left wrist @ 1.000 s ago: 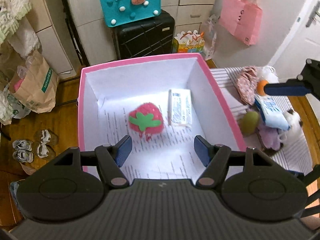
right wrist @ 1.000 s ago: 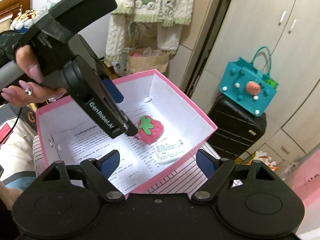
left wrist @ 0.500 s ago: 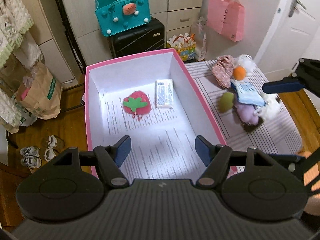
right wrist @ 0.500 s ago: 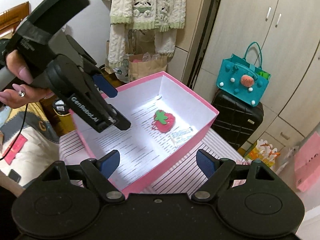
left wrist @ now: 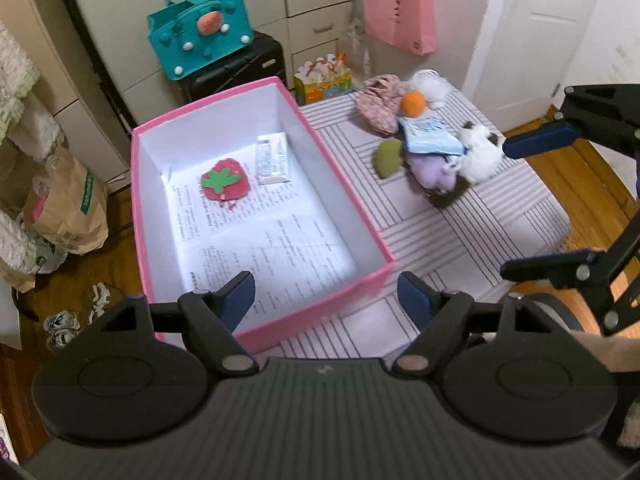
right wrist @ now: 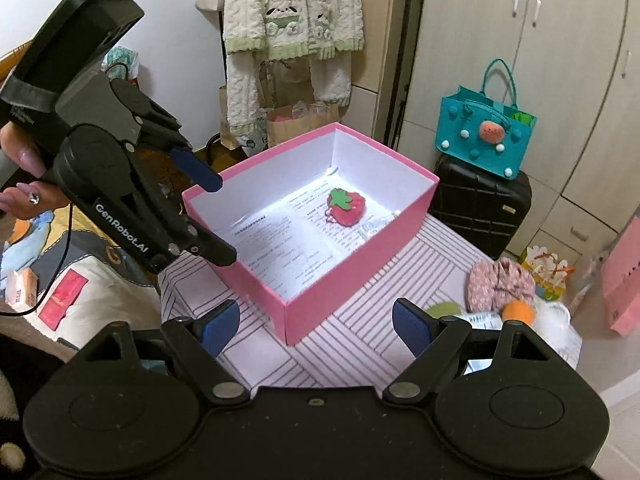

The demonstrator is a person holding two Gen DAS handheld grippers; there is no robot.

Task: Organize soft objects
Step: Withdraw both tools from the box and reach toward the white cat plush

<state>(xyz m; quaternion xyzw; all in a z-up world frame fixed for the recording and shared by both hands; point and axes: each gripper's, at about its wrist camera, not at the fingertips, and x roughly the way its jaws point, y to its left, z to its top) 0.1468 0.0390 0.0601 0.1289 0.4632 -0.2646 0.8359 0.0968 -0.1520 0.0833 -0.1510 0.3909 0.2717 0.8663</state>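
A pink box (left wrist: pixel 344 204) (right wrist: pixel 360 248) lined with printed paper stands on a striped table (left wrist: pixel 472 232). Inside lie a red strawberry plush (left wrist: pixel 225 179) (right wrist: pixel 346 207) and a white tissue pack (left wrist: pixel 273 158). A pile of soft things lies right of the box: a floral pouch (left wrist: pixel 378 102), an orange ball (left wrist: pixel 414 103), a blue tissue pack (left wrist: pixel 428 136), a green plush (left wrist: pixel 389 157), a purple plush (left wrist: pixel 434 172) and a white fluffy toy (left wrist: pixel 478 152). My left gripper (left wrist: pixel 326 294) (right wrist: pixel 216 216) is open and empty above the box's near end. My right gripper (right wrist: pixel 316 322) is open and empty.
A black suitcase (left wrist: pixel 236 64) with a teal felt bag (left wrist: pixel 200 36) stands behind the table. A pink bag (left wrist: pixel 400 12) hangs by a white door (left wrist: pixel 532 36). Paper bags (left wrist: pixel 68 208) and slippers (left wrist: pixel 68 320) lie on the wooden floor at left.
Both grippers have pulled back and up from the box, so more of the table and the pile shows. The strawberry plush and tissue pack stay in the box.
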